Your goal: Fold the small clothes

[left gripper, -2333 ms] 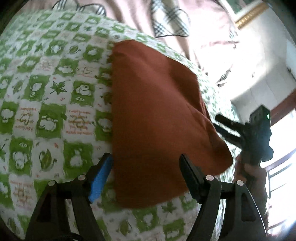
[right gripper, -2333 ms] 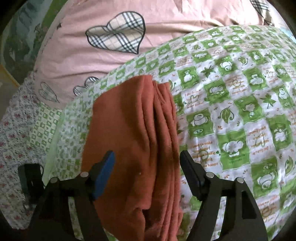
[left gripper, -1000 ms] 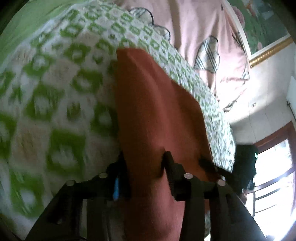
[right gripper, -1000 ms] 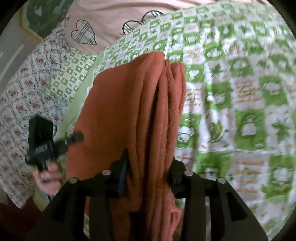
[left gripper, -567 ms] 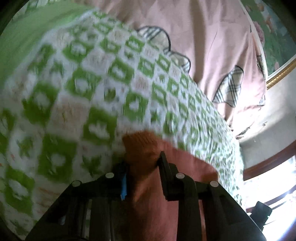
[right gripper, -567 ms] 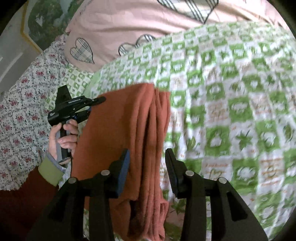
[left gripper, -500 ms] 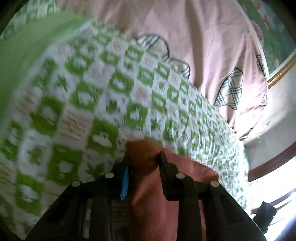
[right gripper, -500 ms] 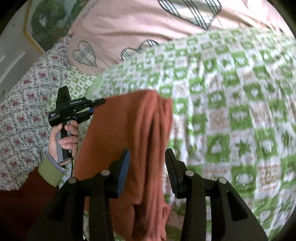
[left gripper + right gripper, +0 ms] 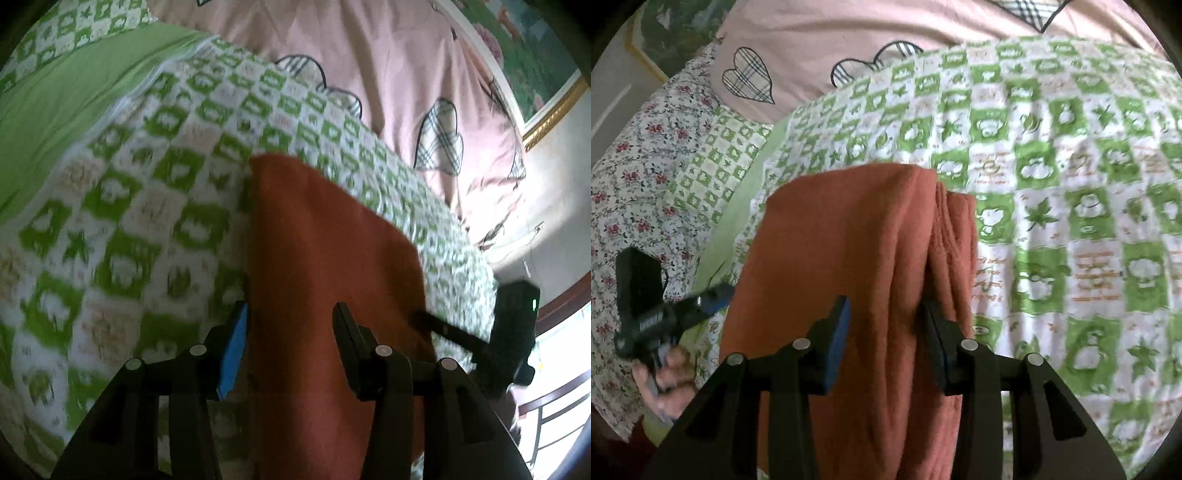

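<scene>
Right at the fingertips: the left gripper has its two fingers parted, one blue-padded, one black, and the rust-orange garment runs up between them; the pads stand clear of the cloth at the tips, with no pinch showing. Over on the other side, the right gripper is spread as well, fingers apart with the same garment lying between and beneath them, its black finger just beside the stack of folded edges.

Moving outward, that garment lies folded into a long rectangle on the green-and-white checked quilt, layered edges bunched along one side in the right wrist view. The left view is motion-blurred across the quilt. Each camera catches the opposite tool at the cloth's far edge: the right gripper's dark body sits low at the right of the left view, and a hand holds the left one in the right view. Further back, a pink heart-print cover and a floral sheet.
</scene>
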Motion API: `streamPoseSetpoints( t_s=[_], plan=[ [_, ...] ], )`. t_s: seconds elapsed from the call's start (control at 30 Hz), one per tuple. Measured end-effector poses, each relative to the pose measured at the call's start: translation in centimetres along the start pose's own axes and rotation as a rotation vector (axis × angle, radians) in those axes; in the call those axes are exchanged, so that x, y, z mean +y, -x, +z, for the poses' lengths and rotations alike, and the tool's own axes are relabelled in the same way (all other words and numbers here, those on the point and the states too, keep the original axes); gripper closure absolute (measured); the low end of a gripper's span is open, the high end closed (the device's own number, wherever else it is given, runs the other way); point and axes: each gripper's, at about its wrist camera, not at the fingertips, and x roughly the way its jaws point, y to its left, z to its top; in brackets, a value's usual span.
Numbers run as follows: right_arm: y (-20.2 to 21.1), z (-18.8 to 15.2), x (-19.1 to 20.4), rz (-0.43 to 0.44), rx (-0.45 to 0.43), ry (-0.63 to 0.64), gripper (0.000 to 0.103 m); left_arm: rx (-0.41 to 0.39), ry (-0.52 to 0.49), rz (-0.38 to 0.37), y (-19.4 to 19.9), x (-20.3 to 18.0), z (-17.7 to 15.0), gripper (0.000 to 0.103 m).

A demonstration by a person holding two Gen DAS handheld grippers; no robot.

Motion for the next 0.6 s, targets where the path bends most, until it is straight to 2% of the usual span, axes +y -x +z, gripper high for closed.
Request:
streamPoseSetpoints(
  t_s=[0.07,0.13,0.2,0.27,0.43,0.6],
  plan=[
    [0.7,0.0,0.2,0.009,-0.003,-0.022,0.092,0.013,-0.012,0.019,-0.2,-0.2,-0.6,0.057],
    [4.0,-0.2,1.3,0.083,-0.094,-0.02,0.092,0.031,-0.018,0.018,-0.3,-0.2,-1.2,0.057],
    [6.3,-0.8,2.0,0.063,-0.147,-0.009,0.092,0.039,-0.024,0.006,-0.1,-0.4,-1.7,0.056],
    [6.1,-1.5,0.9,0.036,-0.127,-0.037,0.092,0.052,-0.037,-0.001,-0.2,-0.7,-2.2,0.056],
    [2.0,-2.7,-2.6,-0.016,-0.048,-0.118,0.092,0.079,-0.036,0.019,-0.8,-0.8,-3.3,0.054],
    [1.4,-2.7,-2.4,-0.018,-0.051,-0.111,0.092,0.093,-0.02,0.009,-2.3,-0.3,-1.1,0.049]
  ],
)
